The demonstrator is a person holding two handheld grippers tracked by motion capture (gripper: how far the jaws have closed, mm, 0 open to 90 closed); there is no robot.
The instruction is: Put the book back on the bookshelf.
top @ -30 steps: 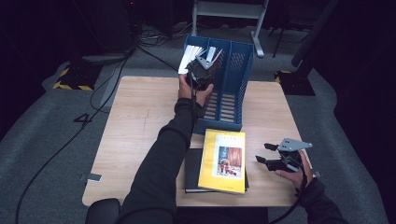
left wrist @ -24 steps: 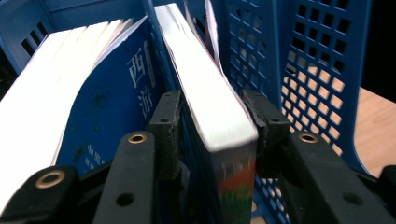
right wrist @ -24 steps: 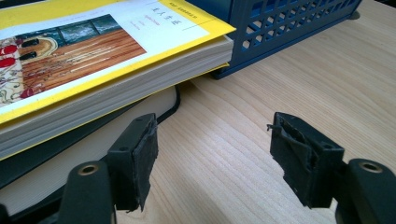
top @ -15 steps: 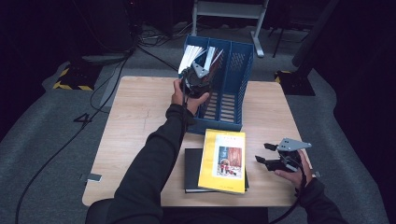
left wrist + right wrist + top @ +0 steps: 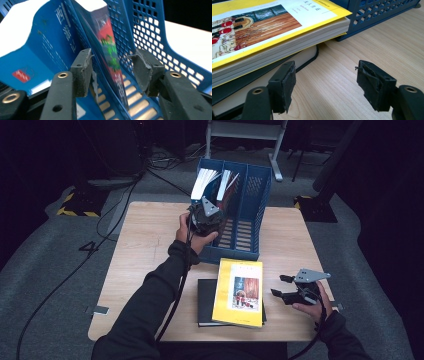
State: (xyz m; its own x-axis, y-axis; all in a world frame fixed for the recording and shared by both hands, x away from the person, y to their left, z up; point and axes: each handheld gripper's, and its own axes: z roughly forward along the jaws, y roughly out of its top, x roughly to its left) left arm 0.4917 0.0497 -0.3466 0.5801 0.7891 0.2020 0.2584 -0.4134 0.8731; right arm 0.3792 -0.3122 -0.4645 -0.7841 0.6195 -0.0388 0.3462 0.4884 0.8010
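We find the left tongs (image 5: 204, 215) at the near end of the blue file rack (image 5: 252, 200), which stands at the far side of the table (image 5: 145, 240). Their jaws have just been opening and now stand parted: in the left gripper view a book with a red and green spine (image 5: 110, 55) stands between them, leaning in the rack, with a gap to each pad, so it is released. A blue book (image 5: 47, 50) leans just beside it in the next compartment. The right tongs (image 5: 295, 290) hover low at the table's near right edge, jaws wide apart and grasping nothing. Just beside them a yellow book (image 5: 240, 292) lies flat on a black book (image 5: 205, 302), in front of the rack.
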